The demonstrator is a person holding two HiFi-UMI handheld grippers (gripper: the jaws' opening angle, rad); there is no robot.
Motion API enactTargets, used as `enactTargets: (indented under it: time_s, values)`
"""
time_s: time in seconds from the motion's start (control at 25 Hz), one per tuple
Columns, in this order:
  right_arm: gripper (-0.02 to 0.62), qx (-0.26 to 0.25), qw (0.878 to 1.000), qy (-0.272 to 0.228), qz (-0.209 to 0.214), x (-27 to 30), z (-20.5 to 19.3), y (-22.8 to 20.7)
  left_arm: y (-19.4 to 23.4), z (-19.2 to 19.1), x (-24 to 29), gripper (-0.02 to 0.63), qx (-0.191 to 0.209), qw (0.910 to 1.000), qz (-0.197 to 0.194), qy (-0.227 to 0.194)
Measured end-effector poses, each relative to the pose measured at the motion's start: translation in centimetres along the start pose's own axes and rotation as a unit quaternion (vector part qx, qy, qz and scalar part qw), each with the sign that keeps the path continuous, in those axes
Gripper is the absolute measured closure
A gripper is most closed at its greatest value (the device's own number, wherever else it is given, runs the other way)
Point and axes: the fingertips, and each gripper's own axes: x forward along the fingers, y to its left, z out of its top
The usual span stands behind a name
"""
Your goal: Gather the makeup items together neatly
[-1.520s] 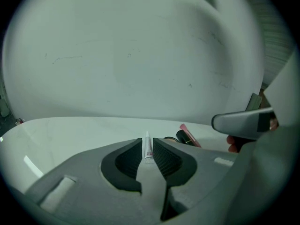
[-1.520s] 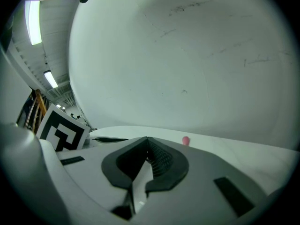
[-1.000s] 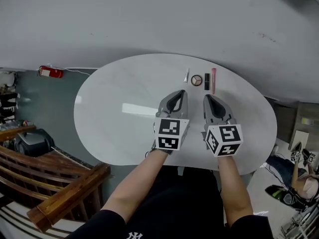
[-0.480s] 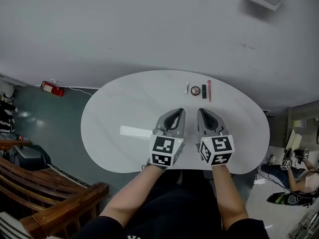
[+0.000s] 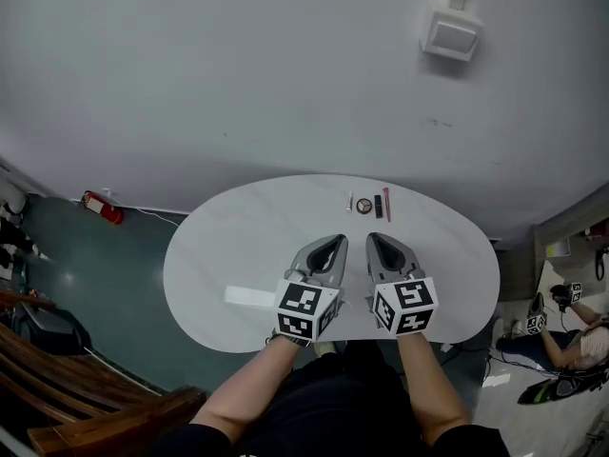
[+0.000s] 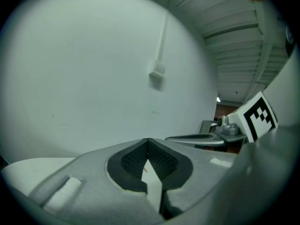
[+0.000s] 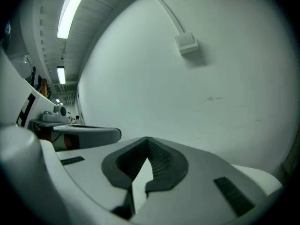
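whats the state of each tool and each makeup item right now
left tool: shut, nothing between the jaws
right tool: shut, nothing between the jaws
white tube: lying flat, left end of the row
round compact: flat, beside the tube
black stick: lying flat, beside the compact
pink pencil: lying flat, right end of the row
table: row sits near its far edge

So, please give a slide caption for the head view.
Left gripper and right gripper shut, empty; makeup items lined up beyond.

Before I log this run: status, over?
Left gripper shut, empty. Right gripper shut, empty. Makeup items lined up at far edge of table. Nothing in the way.
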Motion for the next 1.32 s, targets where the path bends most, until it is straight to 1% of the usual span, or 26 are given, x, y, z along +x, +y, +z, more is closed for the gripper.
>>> enactTargets:
  time_s: [0.2,0.6,0.96,1.32]
  values:
    - [0.58,-0.01,1.0,-0.02,-0.001,-1.3,2.0,0.8,-0.7,2.4,-1.8,0.597,0.006,0.9997,-0.007,-0.021]
    - [0.58,-0.029,0.998,-0.05,0.002,-3.9,4.9,2.8,-2.4,5.5,-5.2,0.597,0.025,0.9979,-0.021,-0.055]
    - [0.58,-0.042,0.997,-0.056,0.006,-4.6,5.4,4.0,-2.5,6.3,-6.2,0.597,0.022,0.9971,-0.022,-0.069]
    - [0.581,-0.052,0.997,-0.057,0.007,-4.5,5.3,4.4,-2.3,6.2,-6.6,0.597,0.02,0.9969,-0.018,-0.074]
